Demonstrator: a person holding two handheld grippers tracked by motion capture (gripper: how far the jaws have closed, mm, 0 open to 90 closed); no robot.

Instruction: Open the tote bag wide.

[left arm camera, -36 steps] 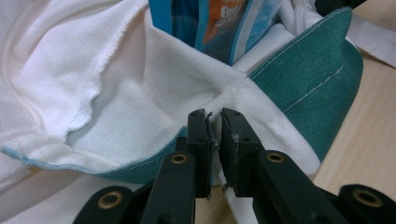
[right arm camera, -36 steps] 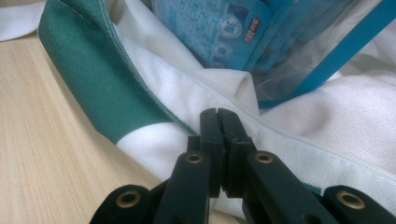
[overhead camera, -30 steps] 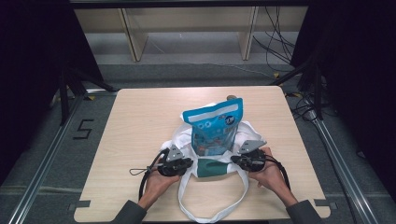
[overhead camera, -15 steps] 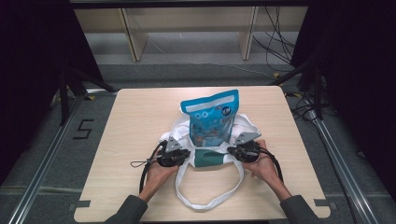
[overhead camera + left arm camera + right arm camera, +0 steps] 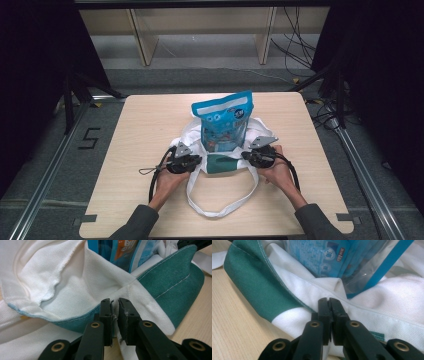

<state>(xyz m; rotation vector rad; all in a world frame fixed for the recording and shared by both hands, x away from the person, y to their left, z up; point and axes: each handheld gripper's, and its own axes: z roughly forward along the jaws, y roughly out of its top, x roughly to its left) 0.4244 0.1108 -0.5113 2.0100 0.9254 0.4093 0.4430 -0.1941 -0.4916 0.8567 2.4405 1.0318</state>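
Note:
A white cloth tote bag (image 5: 192,132) with a teal band (image 5: 222,164) along its mouth lies at the middle of the table. A blue snack pouch (image 5: 224,120) stands upright in the bag. My left gripper (image 5: 197,161) is shut on the rim at the bag's left side. In the left gripper view the jaws (image 5: 114,305) pinch the seam where white cloth (image 5: 82,282) meets the teal band (image 5: 172,287). My right gripper (image 5: 245,156) is shut on the opposite rim (image 5: 328,302), beside the pouch (image 5: 324,255); its jaws have just eased a trifle with the cloth still between them.
The bag's long white handle (image 5: 220,212) loops toward the front edge between the person's forearms. The wooden table (image 5: 150,120) has bare room left, right and behind the bag. Shelving legs and cables stand on the floor beyond the far edge.
Both hands moved away from the front edge with the bag's rim in the jaws. The pouch has gone from leaning back to standing upright, and the bag's mouth sits lower around it.

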